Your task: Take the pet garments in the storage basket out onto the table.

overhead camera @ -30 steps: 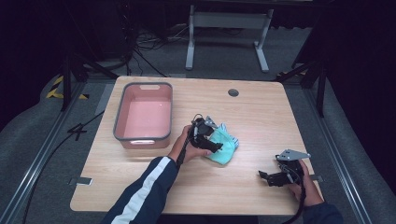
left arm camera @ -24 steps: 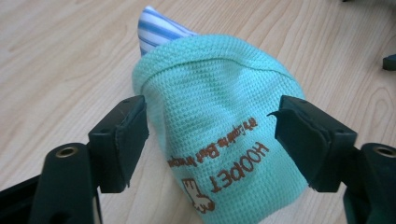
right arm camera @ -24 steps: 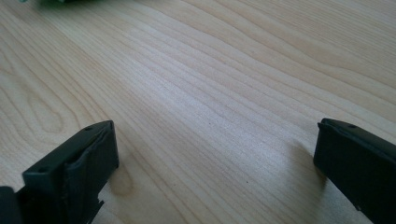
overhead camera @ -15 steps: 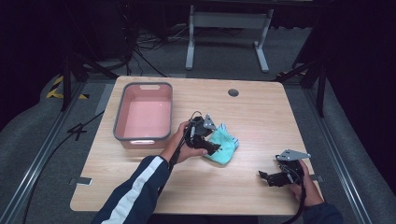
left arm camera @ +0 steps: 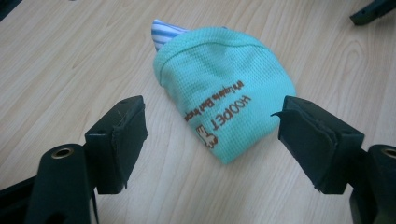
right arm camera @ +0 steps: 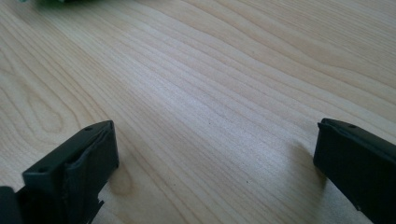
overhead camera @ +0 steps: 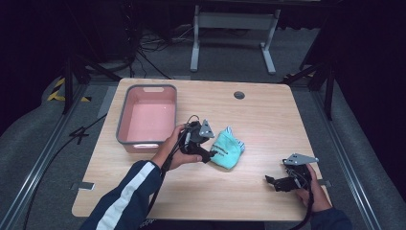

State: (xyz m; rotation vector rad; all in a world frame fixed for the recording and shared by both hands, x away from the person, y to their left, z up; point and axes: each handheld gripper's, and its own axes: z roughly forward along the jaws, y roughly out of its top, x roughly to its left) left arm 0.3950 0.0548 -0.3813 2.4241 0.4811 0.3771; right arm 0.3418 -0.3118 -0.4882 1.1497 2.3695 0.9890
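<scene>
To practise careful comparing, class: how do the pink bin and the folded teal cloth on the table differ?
The pink bin is a rigid, grey-rimmed tub standing open side up at the table's left; the teal cloth is soft, folded and lies flat near the middle. The bin is clearly bigger than the cloth. The bin looks plain, while the cloth bears brown print, with striped fabric peeking out. Both rest on the wooden table.

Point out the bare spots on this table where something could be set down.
Free: the far right of the table, beyond the teal cloth; the near strip between the left gripper and right gripper; also inside the pink bin. Crowded: the middle, where the left gripper hangs by the cloth, near the bin.
</scene>
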